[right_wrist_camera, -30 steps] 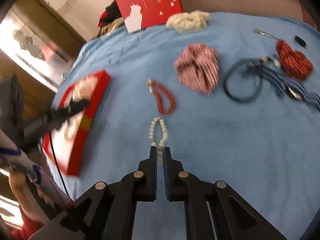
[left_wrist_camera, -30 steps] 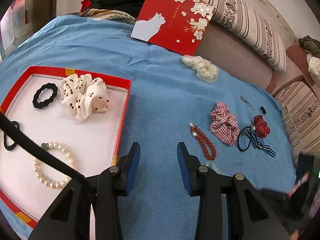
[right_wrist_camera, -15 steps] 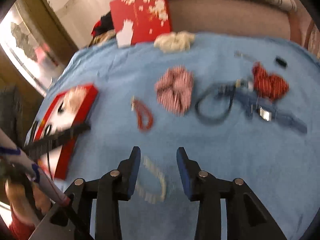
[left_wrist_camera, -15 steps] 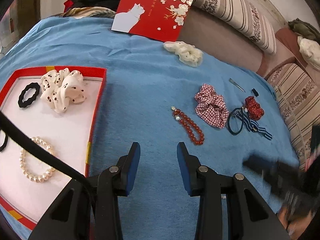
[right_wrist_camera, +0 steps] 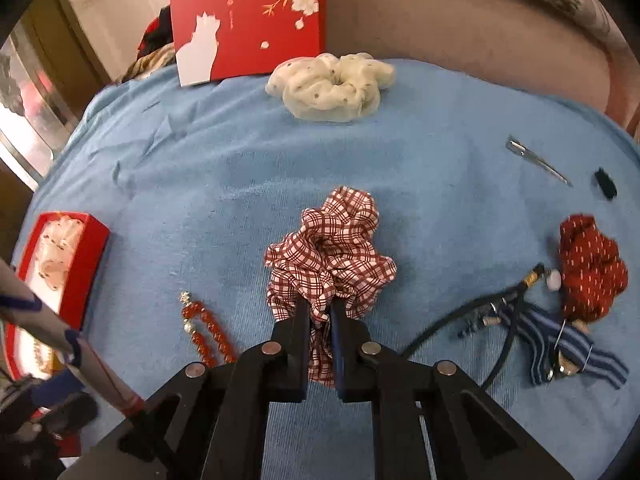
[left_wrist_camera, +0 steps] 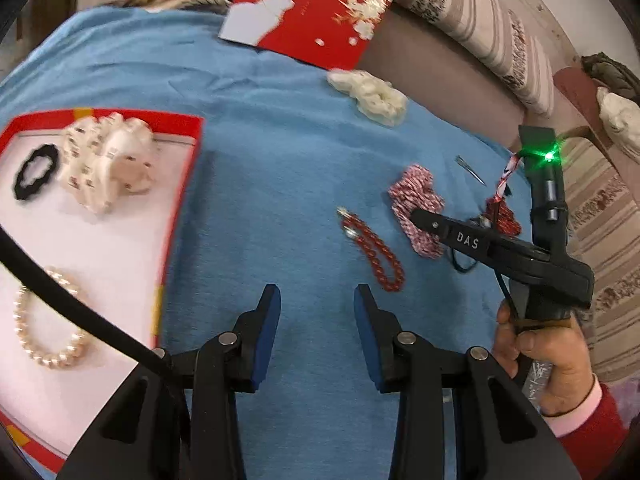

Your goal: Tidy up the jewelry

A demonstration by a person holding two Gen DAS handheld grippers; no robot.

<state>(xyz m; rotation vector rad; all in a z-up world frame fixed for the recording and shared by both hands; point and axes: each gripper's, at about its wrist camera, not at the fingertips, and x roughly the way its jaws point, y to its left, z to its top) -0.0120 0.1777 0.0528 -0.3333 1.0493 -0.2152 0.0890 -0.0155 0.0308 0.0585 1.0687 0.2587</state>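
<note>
Right claw [right_wrist_camera: 320, 312] pinched closed on red plaid scrunchie [right_wrist_camera: 332, 256] lying on blue cloth [right_wrist_camera: 240, 184], left claw [left_wrist_camera: 317, 320] spread wide and empty above cloth, red tray [left_wrist_camera: 176, 216] holding pearl bracelet [left_wrist_camera: 48, 320] at left.

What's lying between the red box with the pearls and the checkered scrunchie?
The red bead bracelet lies on the blue cloth between the red box and the checkered scrunchie; both wrist views show it.
</note>
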